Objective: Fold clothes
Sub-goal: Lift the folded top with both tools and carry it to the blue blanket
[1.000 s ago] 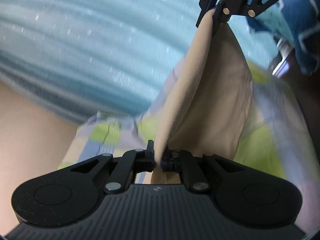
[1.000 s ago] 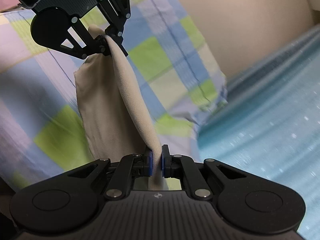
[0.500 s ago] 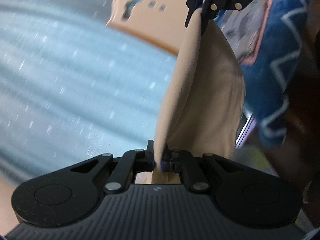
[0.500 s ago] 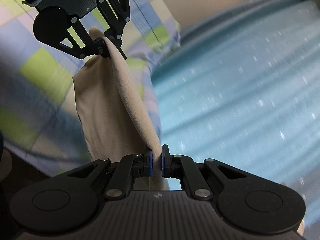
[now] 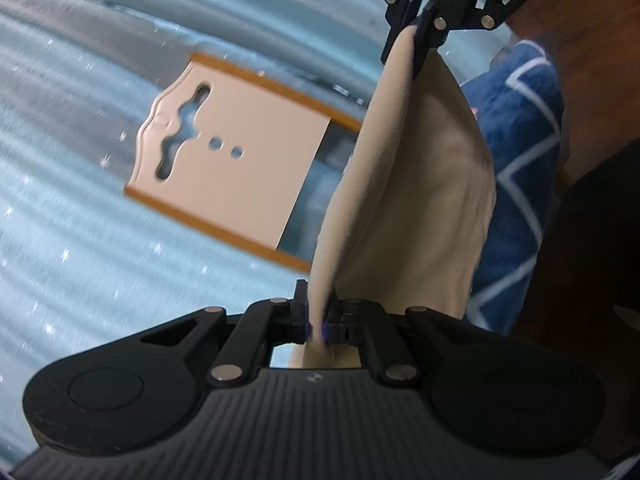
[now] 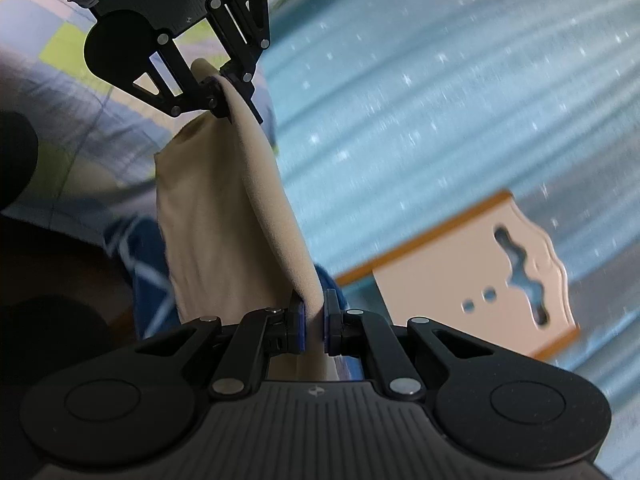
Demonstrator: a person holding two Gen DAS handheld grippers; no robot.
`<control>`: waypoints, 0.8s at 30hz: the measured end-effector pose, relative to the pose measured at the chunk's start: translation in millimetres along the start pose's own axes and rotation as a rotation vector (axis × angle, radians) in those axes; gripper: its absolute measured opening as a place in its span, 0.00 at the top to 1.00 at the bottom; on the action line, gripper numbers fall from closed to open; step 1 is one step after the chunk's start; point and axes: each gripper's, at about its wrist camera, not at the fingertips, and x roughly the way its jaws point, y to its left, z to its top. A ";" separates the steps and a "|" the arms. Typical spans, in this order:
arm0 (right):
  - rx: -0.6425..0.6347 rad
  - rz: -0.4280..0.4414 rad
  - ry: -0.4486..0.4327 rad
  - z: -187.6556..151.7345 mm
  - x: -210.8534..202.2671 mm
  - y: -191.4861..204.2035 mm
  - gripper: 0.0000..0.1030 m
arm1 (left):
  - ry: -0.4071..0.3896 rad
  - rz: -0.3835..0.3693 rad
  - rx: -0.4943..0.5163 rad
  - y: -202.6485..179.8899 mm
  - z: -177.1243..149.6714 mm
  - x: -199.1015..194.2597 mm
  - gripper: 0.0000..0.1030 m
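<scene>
A pale blue bedspread with small white flecks fills most of the background in both wrist views. On it lies a light wooden board with an orange-brown edge, a wavy cut-out and two small round holes. A checked sheet in blue, lilac and green shows at the upper left of the right wrist view, and a dark blue fabric with white zigzag lines lies to the right in the left wrist view. The beige garment hangs stretched in the air between the two grippers, off the bed. The left gripper is clamped on one end of its upper edge, the right gripper on the other end.
</scene>
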 end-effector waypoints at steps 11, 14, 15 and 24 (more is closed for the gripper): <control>0.087 -0.032 0.077 -41.4 -18.1 -11.1 0.95 | -0.042 -0.062 0.020 -4.5 24.6 17.5 0.95; 0.096 -0.030 0.093 -46.6 -20.6 -11.3 0.95 | -0.048 -0.073 0.012 -7.7 26.4 21.3 0.95; 0.092 -0.028 0.099 -48.4 -20.7 -10.3 0.95 | -0.051 -0.078 0.011 -8.4 27.0 22.4 0.95; 0.104 -0.017 0.141 -60.5 -13.2 -20.4 0.95 | -0.090 -0.122 0.021 -2.9 35.1 43.7 0.95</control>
